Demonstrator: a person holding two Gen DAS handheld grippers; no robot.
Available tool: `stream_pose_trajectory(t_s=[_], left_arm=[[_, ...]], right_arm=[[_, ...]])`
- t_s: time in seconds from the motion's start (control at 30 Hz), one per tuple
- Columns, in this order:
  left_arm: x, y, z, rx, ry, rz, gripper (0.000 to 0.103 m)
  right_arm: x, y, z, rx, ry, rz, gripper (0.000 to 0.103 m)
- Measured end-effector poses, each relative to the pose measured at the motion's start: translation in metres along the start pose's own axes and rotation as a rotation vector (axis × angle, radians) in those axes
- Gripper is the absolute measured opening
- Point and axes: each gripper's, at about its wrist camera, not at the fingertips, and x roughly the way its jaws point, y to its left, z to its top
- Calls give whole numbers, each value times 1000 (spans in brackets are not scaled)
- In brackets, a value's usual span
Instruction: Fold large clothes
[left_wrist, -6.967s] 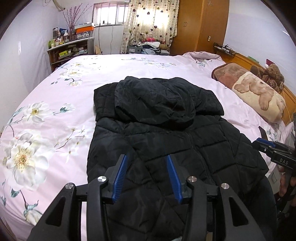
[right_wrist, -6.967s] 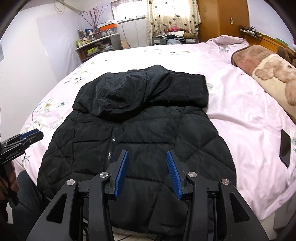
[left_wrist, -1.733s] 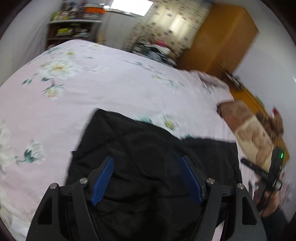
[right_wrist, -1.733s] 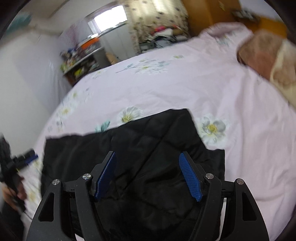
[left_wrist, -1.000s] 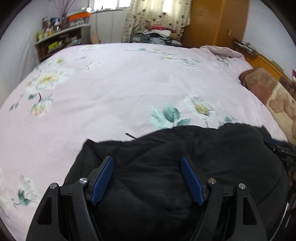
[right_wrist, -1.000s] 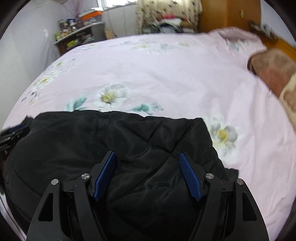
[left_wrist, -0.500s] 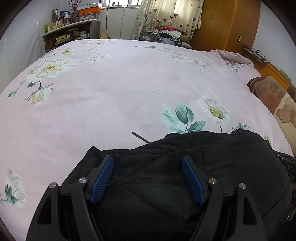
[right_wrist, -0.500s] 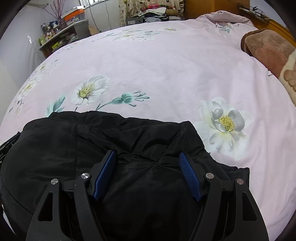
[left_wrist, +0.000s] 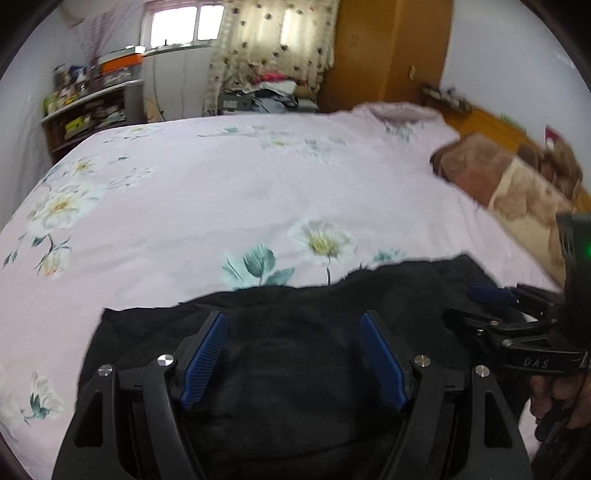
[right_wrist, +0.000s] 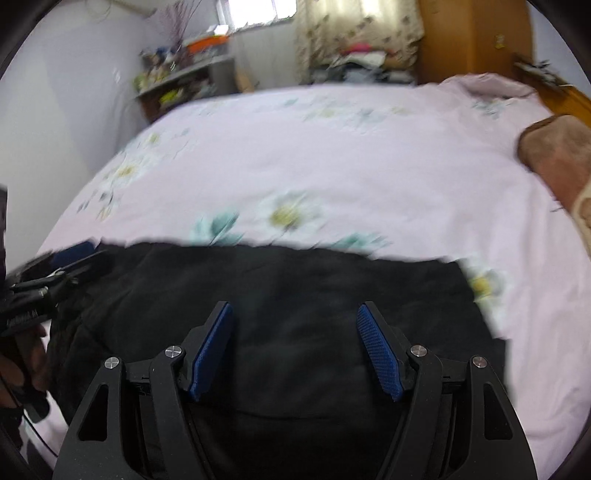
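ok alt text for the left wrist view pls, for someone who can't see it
The open left gripper hovers over a folded black jacket lying at the near edge of a pink flowered bed. The right gripper reaches in from the right over the jacket's far corner, and a brown pillow lies beyond it.

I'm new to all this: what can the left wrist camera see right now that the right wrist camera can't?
Only the left wrist view shows the right gripper from the side, at the jacket's right edge, and a teddy bear beyond the brown pillow. Only the right wrist view shows the left gripper from the side, at the jacket's left edge. Both show the black jacket lying on the flowered pink bedspread, open blue-padded fingers over it, the shelf, curtains and wardrobe.
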Motion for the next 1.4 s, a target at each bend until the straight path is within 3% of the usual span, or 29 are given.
stream_pose_trajectory(t_s=[0.07, 0.17, 0.5, 1.2, 1.3, 1.4], left_arm=[[33, -1, -7, -13, 88, 29, 77], [54, 6, -9, -34, 79, 55, 78], [78, 2, -13, -11, 90, 101, 81], [86, 3, -9, -19, 105, 94, 82], [70, 3, 2, -9, 135, 57, 82], [34, 12, 6, 29, 69, 34, 82]], right_arm=[[29, -2, -3, 15, 52, 0, 70], [52, -20, 0, 82, 76, 27, 70], [80, -22, -6, 41, 68, -25, 70], [88, -27, -3, 40, 58, -23, 70], [78, -29, 0, 38, 56, 3, 70], [48, -31, 4, 9, 19, -27, 70]])
